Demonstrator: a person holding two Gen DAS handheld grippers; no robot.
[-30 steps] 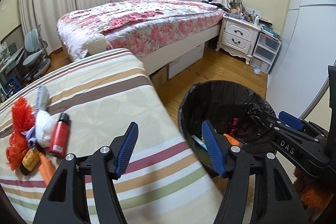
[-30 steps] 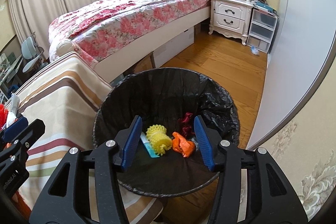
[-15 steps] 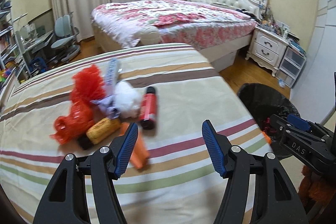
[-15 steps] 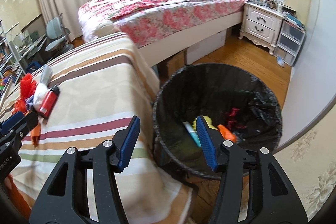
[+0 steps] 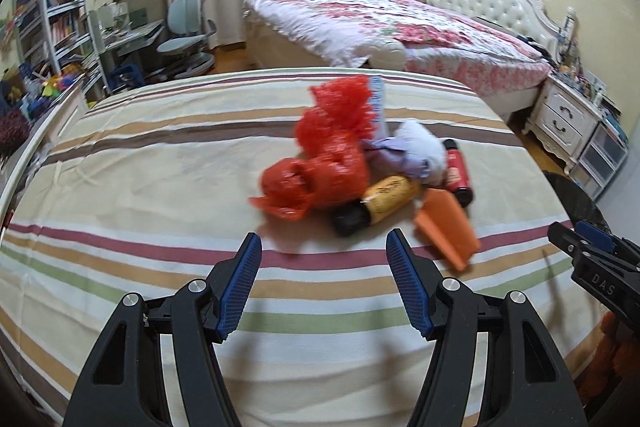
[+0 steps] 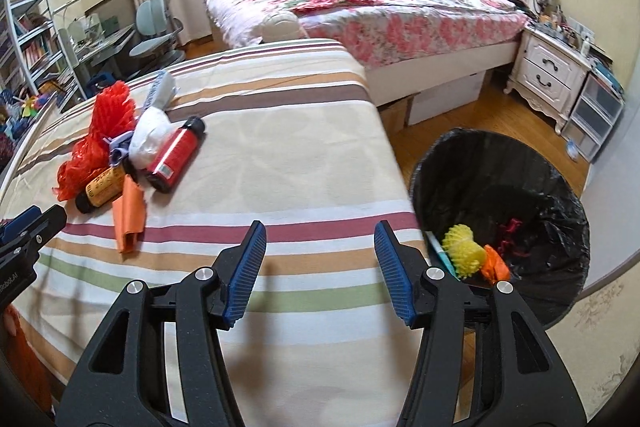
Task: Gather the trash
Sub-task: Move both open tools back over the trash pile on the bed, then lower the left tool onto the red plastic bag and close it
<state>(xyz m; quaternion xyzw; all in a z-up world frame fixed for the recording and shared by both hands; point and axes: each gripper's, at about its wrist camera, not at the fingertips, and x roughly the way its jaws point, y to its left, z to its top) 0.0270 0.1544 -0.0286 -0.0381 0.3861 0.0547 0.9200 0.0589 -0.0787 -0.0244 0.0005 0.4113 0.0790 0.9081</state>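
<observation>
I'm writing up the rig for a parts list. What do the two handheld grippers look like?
Both match: the left gripper and the right gripper have matte black, speckled plastic frames with triangular cut-outs, silver bolts at the pivots and ribbed blue pads on the fingers. White lettering marks the bodies' sides. No cables or sleeves show.

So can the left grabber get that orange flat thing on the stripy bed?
Probably yes. The left gripper is open with nothing between its jaws, and the orange flat piece lies at the near edge of the pile, a bit to its right, with only bare striped bedcover in between.
</observation>
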